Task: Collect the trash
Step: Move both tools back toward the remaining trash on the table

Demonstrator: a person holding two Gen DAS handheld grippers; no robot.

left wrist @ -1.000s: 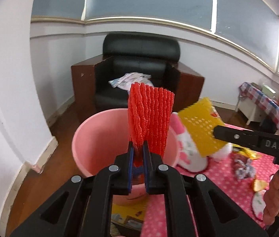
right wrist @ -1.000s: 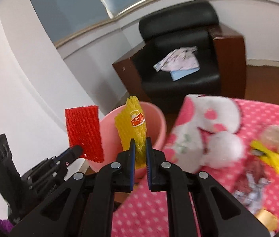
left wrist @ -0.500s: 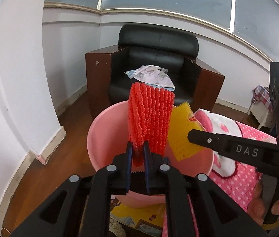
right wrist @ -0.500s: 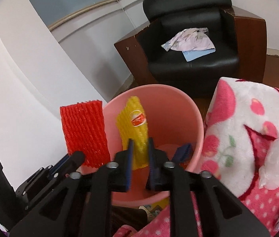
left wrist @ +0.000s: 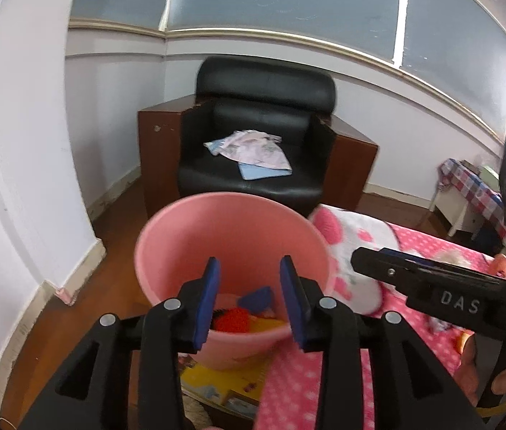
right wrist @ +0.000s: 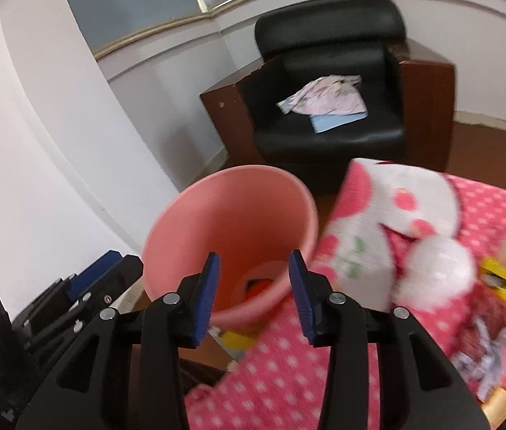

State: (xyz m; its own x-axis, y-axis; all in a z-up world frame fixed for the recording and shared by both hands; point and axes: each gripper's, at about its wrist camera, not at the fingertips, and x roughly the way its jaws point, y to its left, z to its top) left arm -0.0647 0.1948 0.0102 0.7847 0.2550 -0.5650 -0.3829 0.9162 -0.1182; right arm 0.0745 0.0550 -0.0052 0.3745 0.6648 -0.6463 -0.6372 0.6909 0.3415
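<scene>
Bin (left wrist: 181, 236) below my left gripper (left wrist: 249, 299) and right gripper (right wrist: 254, 295); both jaws just opened, empty. Red net (left wrist: 231, 320) lies inside it, armchair (left wrist: 263, 114) behind.

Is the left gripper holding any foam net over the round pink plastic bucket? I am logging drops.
No: the left gripper stands open with nothing between its blue pads, and the red foam net lies inside the pink bucket.

Red foam net (left wrist: 230, 319) and yellow net (left wrist: 267, 326) lie inside upright pink bin (left wrist: 188, 247).
</scene>
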